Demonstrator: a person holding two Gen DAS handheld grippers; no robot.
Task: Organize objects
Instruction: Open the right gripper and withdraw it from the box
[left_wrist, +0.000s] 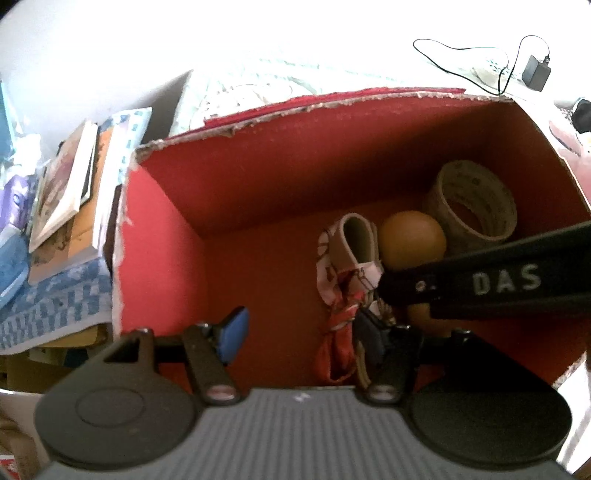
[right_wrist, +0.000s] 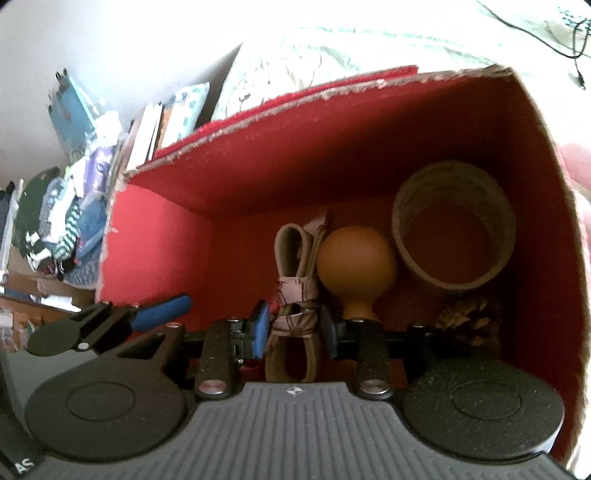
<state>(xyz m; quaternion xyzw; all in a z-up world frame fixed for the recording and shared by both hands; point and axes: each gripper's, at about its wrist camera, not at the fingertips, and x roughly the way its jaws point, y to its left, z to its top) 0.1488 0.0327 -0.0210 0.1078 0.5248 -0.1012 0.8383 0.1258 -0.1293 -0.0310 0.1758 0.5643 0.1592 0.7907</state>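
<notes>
A red cardboard box (left_wrist: 258, 177) (right_wrist: 258, 162) holds a tape roll (left_wrist: 471, 203) (right_wrist: 452, 236) at the right, a brown rubber bulb (left_wrist: 412, 240) (right_wrist: 356, 266) and a folded, tied strap bundle (left_wrist: 351, 266) (right_wrist: 295, 288). My right gripper (right_wrist: 295, 332) is down inside the box, its blue pads (right_wrist: 263, 328) closed on the strap bundle. My left gripper (left_wrist: 306, 332) is open and empty inside the box, left of the bundle; its blue pad (left_wrist: 232, 334) shows. The right gripper's black body (left_wrist: 498, 284) crosses the left wrist view.
A pine cone (right_wrist: 467, 321) lies in the box under the tape roll. Books (left_wrist: 70, 192) and folded cloth (right_wrist: 62, 218) are stacked left of the box. A patterned bedsheet (left_wrist: 295, 74) lies behind, with a black charger and cable (left_wrist: 535, 70) at the far right.
</notes>
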